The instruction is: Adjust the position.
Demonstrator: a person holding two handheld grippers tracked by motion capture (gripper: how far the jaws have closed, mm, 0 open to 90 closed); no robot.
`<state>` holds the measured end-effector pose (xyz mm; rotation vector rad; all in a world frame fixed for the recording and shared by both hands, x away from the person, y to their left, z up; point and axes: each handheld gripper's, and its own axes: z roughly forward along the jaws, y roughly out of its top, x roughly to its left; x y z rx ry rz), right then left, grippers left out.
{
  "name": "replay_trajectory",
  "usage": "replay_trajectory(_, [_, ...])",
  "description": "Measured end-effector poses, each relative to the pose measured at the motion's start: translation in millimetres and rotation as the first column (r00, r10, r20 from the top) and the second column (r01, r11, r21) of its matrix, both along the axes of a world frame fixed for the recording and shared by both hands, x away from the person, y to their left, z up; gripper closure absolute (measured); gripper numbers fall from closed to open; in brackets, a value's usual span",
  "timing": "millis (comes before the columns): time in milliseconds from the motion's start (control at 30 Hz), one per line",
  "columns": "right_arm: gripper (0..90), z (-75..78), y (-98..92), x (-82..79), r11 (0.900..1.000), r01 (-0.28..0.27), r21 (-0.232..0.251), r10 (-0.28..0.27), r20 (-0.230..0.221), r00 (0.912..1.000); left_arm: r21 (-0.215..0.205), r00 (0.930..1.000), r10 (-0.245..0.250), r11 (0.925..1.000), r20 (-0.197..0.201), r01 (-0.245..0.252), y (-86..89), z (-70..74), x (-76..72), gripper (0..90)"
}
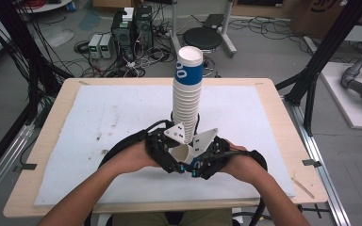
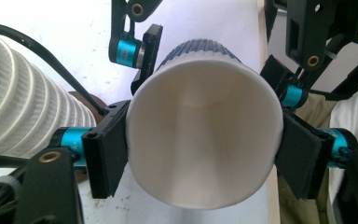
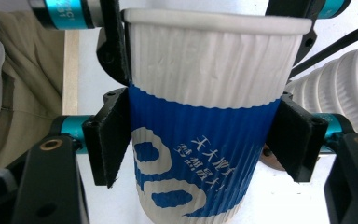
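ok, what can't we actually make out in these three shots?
- Base of the cup stack: high view, hidden behind the left tool, right tool and held cup.
- Held cup's bottom edge: right gripper view, cut off by the frame's lower edge.
- Small print on the held cup's blue band: right gripper view, too small.
- Stack height: left gripper view, cropped at the left edge.

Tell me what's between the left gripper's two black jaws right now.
In the left gripper view, a white ribbed paper cup with a blue band sits clamped at its rim in the left gripper; the right gripper holds its body.

One loose paper cup, one tall cup stack — two grippers.
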<state>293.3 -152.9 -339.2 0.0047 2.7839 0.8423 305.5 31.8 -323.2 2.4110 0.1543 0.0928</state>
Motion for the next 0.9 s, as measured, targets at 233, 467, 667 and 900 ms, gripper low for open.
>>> replay_trajectory(233, [27.8, -5.0, -7.4, 0.0, 0.999, 0.005, 0.054, -0.003, -0.024, 0.9997, -0.077, 0.9999, -0.013, 0.9970, -0.001, 0.013, 3.8, -3.7, -1.4, 21.5])
replay_trajectory(467, [27.9, -8.6, -20.1, -2.5, 0.992, -0.001, 0.123, 0.007, -0.052, 0.9986, -0.166, 0.9978, -0.066, 0.9839, 0.002, 0.065, 14.5, -6.1, -2.0, 21.0])
replay_trajectory(667, [28.5, -12.6, -28.9, -4.4, 0.991, -0.015, 0.134, 0.022, -0.051, 0.9985, -0.222, 0.9963, -0.086, 0.9714, 0.003, 0.084, 25.3, -7.1, -2.9, 19.9])
replay_trajectory(900, [28.5, -19.1, -43.5, -2.4, 0.979, 0.018, 0.201, -0.004, -0.066, 0.9978, -0.316, 0.9999, -0.014, 0.9488, 0.003, 0.014, 52.1, -10.1, 0.1, 19.9])
